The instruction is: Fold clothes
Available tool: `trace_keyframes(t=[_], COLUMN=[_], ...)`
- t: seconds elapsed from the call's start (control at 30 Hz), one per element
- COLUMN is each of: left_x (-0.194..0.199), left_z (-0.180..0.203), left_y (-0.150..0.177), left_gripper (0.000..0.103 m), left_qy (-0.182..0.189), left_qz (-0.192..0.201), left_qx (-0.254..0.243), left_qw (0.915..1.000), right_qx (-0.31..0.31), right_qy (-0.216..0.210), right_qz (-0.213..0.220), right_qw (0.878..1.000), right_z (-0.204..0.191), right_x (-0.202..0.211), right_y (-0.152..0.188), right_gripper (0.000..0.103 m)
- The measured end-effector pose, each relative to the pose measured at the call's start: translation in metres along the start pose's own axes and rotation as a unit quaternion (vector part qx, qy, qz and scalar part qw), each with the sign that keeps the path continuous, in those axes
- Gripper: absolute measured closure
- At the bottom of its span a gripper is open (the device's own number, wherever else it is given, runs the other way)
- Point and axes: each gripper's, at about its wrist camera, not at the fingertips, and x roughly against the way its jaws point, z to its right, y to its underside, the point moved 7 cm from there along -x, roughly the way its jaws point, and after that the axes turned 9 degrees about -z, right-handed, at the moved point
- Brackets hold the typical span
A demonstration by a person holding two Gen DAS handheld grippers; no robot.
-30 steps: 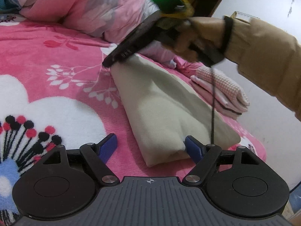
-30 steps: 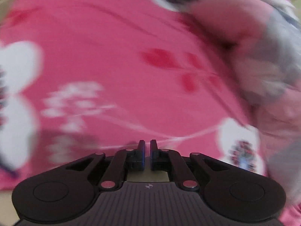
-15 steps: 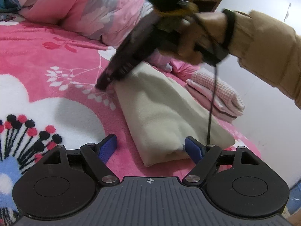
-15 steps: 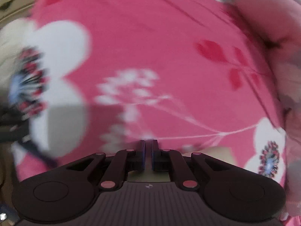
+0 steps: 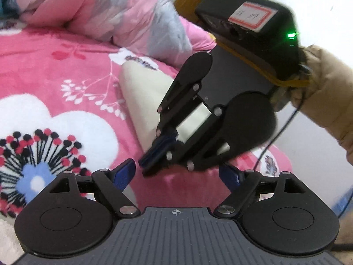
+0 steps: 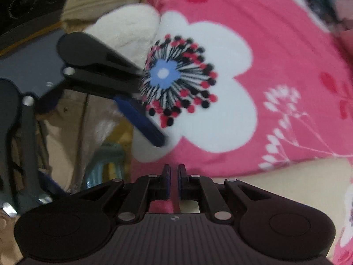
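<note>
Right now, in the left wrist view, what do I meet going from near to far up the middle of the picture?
Left claw, open and empty → right claw, shut → folded cream garment → pink and grey quilt bunched at the far side of the pink floral blanket.

Two grippers: left gripper (image 5: 176, 174) at six o'clock, right gripper (image 5: 152, 159) at centre. One folded cream garment (image 5: 143, 92), one pink blanket (image 5: 44, 70), one quilt (image 5: 106, 11) at twelve.

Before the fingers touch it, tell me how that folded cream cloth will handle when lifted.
The cream cloth looks soft and thick, so it would probably sag and unfold if pinched at one edge. On the fuzzy pink blanket it should drag, not slide.
</note>
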Motion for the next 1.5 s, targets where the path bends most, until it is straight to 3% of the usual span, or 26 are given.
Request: trace_keyframes(t=[0.07, 0.13, 0.2, 0.27, 0.37, 0.4, 0.5, 0.57, 0.7, 0.87, 1.03, 1.23, 1.27, 1.37, 1.5], left_x=[0.005, 0.007, 0.007, -0.001, -0.023, -0.032, -0.068, -0.097, -0.106, -0.107, -0.119, -0.117, -0.124, -0.137, -0.134], left_z=[0.008, 0.013, 0.017, 0.022, 0.031, 0.034, 0.034, 0.019, 0.014, 0.009, 0.012, 0.01, 0.007, 0.001, 0.006], left_y=[0.0, -0.006, -0.016, -0.032, -0.057, -0.065, -0.079, -0.079, -0.077, -0.093, -0.091, -0.118, -0.121, -0.122, -0.136], left_gripper=[0.02, 0.02, 0.02, 0.02, 0.021, 0.022, 0.023, 0.025, 0.025, 0.025, 0.021, 0.023, 0.023, 0.019, 0.021], left_qy=[-0.01, -0.02, -0.033, -0.046, -0.076, -0.088, -0.114, -0.122, -0.142, -0.142, -0.162, -0.152, -0.152, -0.155, -0.148], left_qz=[0.004, 0.014, 0.03, 0.047, 0.068, 0.076, 0.084, 0.044, 0.025, 0.022, 0.002, 0.013, 0.005, -0.014, -0.012], left_qx=[-0.015, -0.024, -0.036, -0.055, -0.098, -0.114, -0.141, -0.128, -0.15, -0.125, -0.161, -0.139, -0.134, -0.134, -0.141], left_qw=[0.9998, 0.9994, 0.9984, 0.9963, 0.9899, 0.9866, 0.98, 0.9832, 0.9781, 0.9816, 0.9736, 0.9784, 0.9793, 0.9787, 0.9788], right_qx=[-0.06, -0.144, -0.228, -0.312, -0.394, -0.406, -0.442, -0.454, -0.456, -0.452, -0.459, -0.451, -0.449, -0.45, -0.444], right_qy=[-0.003, 0.009, 0.039, 0.066, 0.134, 0.15, 0.172, 0.189, 0.172, 0.209, 0.176, 0.203, 0.208, 0.188, 0.192], right_qz=[0.064, 0.144, 0.225, 0.3, 0.35, 0.352, 0.32, 0.302, 0.332, 0.351, 0.356, 0.379, 0.377, 0.331, 0.338], right_qw=[0.996, 0.979, 0.946, 0.899, 0.839, 0.83, 0.82, 0.816, 0.808, 0.793, 0.795, 0.782, 0.783, 0.808, 0.807], right_z=[0.017, 0.032, 0.046, 0.059, 0.07, 0.071, 0.081, 0.087, 0.093, 0.112, 0.12, 0.134, 0.139, 0.155, 0.157], right_x=[0.025, 0.053, 0.073, 0.088, 0.081, 0.078, 0.037, 0.01, 0.02, 0.015, -0.002, 0.024, 0.023, -0.008, 0.0], right_y=[0.012, 0.032, 0.059, 0.093, 0.141, 0.152, 0.171, 0.179, 0.185, 0.196, 0.207, 0.212, 0.211, 0.207, 0.209], right_gripper=[0.098, 0.098, 0.098, 0.098, 0.098, 0.098, 0.098, 0.099, 0.099, 0.098, 0.098, 0.098, 0.097, 0.097, 0.097])
